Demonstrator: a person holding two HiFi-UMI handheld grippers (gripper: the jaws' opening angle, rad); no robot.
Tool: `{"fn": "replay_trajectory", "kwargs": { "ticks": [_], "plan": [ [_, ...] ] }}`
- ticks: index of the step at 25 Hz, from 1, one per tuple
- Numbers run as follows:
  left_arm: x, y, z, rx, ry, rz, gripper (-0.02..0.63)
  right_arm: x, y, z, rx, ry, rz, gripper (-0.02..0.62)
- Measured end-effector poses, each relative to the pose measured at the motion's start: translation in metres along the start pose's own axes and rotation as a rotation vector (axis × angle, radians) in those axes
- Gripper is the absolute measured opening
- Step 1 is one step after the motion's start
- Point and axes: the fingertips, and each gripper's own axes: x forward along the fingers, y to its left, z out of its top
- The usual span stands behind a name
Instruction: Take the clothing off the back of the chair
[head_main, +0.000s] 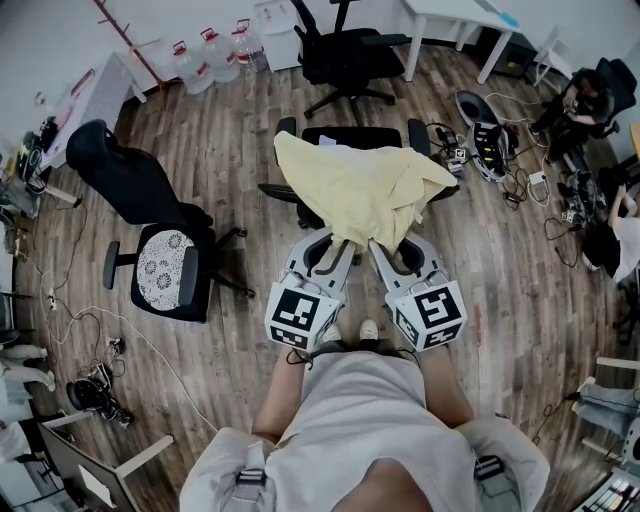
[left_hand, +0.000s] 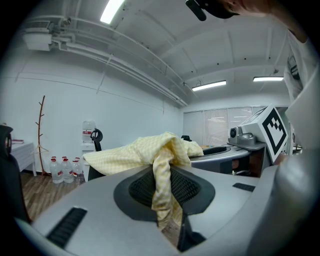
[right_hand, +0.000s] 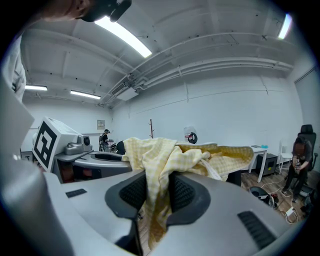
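Left gripper (head_main: 343, 244) and right gripper (head_main: 376, 246) each pinch the shirt (head_main: 350, 185); I'd lift evenly toward 6 o'clock, clearing the chair (head_main: 352, 136).

The left hand-held gripper (left_hand: 165, 187) pinches the yellow garment (left_hand: 150, 152).

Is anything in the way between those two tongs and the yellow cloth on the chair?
Nothing visible. The left tongs and the right tongs are both closed on the near edge of the yellow cloth, which is draped over the black chair just in front of the person.
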Motion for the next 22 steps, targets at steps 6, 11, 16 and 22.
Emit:
{"fn": "replay_trajectory", "kwargs": {
  "ticks": [6, 11, 16, 22],
  "plan": [
    [-0.009, -0.003, -0.003, 0.000, -0.004, -0.001, 0.077, -0.005, 0.008, -0.003, -0.003, -0.002, 0.001, 0.100],
    [-0.016, -0.006, -0.002, 0.001, -0.009, 0.001, 0.077, -0.010, 0.014, -0.001, -0.005, -0.007, 0.002, 0.100],
    [-0.021, -0.008, -0.002, 0.003, -0.015, 0.000, 0.077, -0.013, 0.019, -0.001, -0.007, -0.008, 0.001, 0.098],
    [-0.032, -0.015, -0.004, 0.010, -0.023, -0.003, 0.077, -0.023, 0.028, -0.003, -0.010, -0.013, -0.003, 0.098]
  ]
}}
